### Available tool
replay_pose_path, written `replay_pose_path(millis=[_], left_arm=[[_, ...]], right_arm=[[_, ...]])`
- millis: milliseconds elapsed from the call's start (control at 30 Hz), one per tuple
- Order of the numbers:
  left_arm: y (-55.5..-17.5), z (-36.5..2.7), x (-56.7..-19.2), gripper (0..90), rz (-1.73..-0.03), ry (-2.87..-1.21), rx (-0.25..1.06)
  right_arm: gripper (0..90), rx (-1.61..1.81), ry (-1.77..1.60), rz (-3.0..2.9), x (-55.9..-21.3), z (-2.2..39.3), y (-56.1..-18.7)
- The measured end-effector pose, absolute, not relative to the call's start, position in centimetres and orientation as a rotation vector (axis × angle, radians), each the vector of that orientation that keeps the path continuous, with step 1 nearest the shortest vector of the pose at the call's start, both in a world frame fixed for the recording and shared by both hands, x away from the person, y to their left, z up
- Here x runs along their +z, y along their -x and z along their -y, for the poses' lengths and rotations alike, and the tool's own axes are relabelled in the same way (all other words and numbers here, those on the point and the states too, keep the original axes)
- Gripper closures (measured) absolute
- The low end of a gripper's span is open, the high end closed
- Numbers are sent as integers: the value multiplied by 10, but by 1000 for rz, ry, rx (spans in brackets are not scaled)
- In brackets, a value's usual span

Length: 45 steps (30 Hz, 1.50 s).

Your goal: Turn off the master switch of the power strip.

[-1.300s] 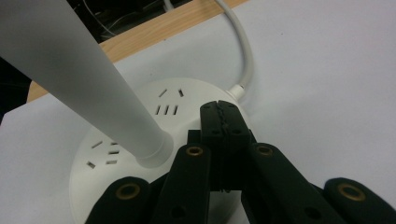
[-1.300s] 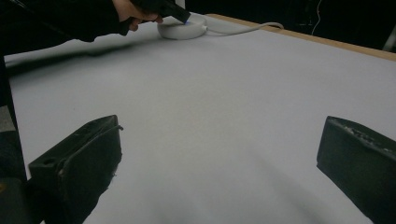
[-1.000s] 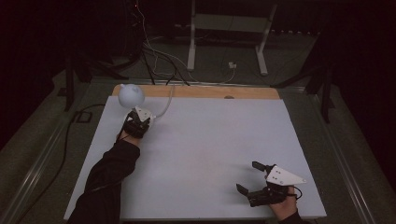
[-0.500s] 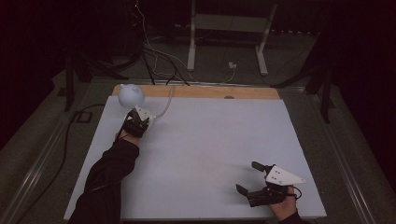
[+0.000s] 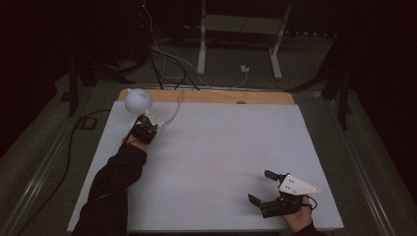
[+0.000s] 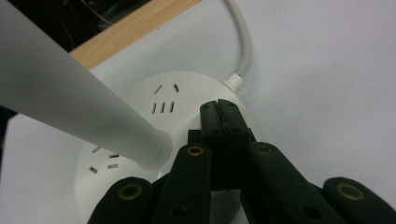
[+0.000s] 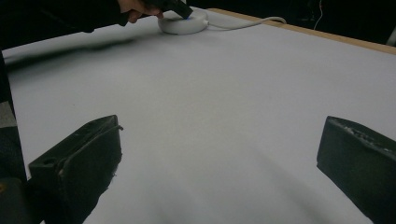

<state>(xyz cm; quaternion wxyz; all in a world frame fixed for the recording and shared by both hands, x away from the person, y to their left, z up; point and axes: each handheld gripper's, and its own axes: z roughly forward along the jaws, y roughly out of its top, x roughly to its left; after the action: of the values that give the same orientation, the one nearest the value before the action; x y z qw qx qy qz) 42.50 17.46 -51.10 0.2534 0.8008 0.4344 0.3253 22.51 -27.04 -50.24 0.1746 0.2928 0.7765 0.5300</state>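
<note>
A white desk lamp stands at the table's far left, its round head point(image 5: 137, 100) above my left hand. In the left gripper view its slanted white stem point(image 6: 70, 98) rises from a round white base point(image 6: 196, 88) with socket slots. My left gripper point(image 6: 221, 112) is shut with nothing between the jaws, and its tips sit over the top of the base; whether they touch it I cannot tell. From above, the left gripper point(image 5: 149, 124) lies just right of the lamp head. My right gripper point(image 5: 261, 187) rests near the table's front right corner, open and empty point(image 7: 219, 154).
The lamp's white cable point(image 5: 174, 110) runs from the base toward the wooden strip point(image 5: 221, 97) at the table's far edge. Beyond it stand metal frame legs point(image 5: 201, 49) and loose cables on the dark floor. White tabletop point(image 5: 221, 147) stretches between the two grippers.
</note>
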Motion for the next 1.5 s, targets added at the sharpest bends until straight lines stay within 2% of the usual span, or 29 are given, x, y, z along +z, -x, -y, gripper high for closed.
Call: replay_pose_path(millis=[233,733,1000,1500], left_arm=[[-426,-174,-510,900,-1167,-2200,884],[-422,-177,-514,900,-1173,-2131,948],[-421,-179,-507,900,-1160,-2081,903],[-424,-178,-513,900,-1176,-2133,896]], right_arm=[[0,1504,-827,-2201,-502,271,-225],[0,1505,-828,-2208,-503,270,-226],[0,1514,-832,-2204,-503,272,-225],[0,1508,-829,-2206,-503,271,-225]])
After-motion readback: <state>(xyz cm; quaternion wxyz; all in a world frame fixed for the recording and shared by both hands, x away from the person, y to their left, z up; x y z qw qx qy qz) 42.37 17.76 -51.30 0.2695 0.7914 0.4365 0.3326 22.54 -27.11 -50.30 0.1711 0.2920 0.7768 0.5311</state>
